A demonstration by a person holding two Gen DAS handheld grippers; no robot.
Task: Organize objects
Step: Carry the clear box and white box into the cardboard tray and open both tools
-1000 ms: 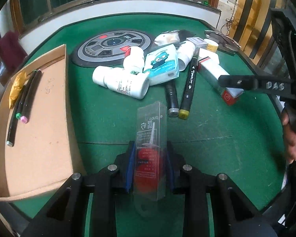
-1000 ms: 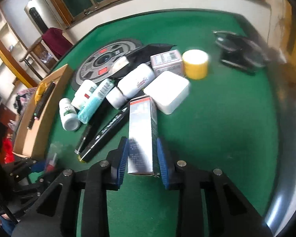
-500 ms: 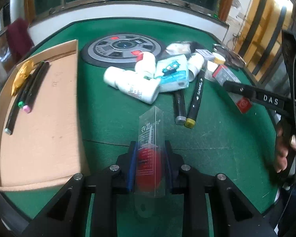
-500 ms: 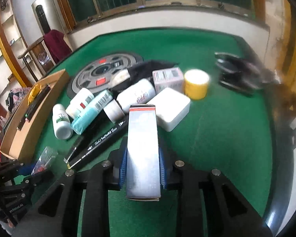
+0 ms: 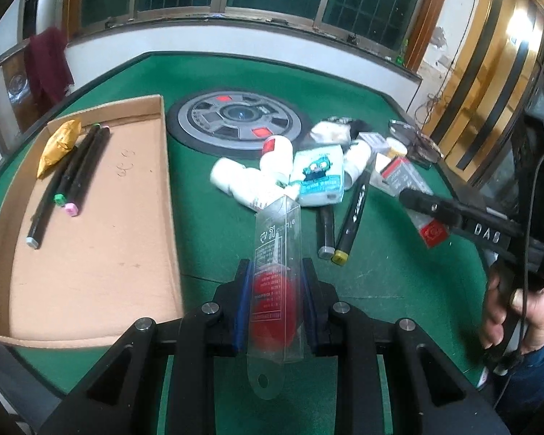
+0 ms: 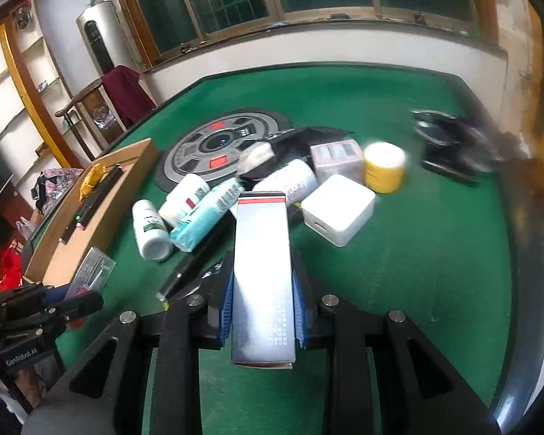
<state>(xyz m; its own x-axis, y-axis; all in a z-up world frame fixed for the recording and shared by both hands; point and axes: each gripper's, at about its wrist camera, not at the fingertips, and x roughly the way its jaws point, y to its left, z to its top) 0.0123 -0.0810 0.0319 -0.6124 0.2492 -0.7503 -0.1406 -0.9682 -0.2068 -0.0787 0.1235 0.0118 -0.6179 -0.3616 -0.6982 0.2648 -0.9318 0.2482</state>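
My left gripper (image 5: pixel 276 272) is shut on a clear plastic packet (image 5: pixel 277 250) with a red item inside, held above the green table, right of the cardboard tray (image 5: pixel 90 224). My right gripper (image 6: pixel 262 282) is shut on a silver box with a red stripe (image 6: pixel 263 253), lifted above the table; the box (image 5: pixel 413 188) and the right gripper also show at the right in the left wrist view. A pile of white bottles (image 5: pixel 243 181), a teal tissue pack (image 5: pixel 319 177) and black markers (image 5: pixel 351 217) lies at mid table.
The tray holds several markers (image 5: pixel 69 174) and a yellow packet (image 5: pixel 60 141). A round grey disc (image 5: pixel 235 123) lies behind the pile. A white square box (image 6: pixel 339 210), yellow tape roll (image 6: pixel 384 166), pink box (image 6: pixel 337 159) and black stapler (image 6: pixel 449 148) lie right.
Both grippers have lifted and tilted back with their objects still held. The table and pile look farther away, and more of the windows shows.
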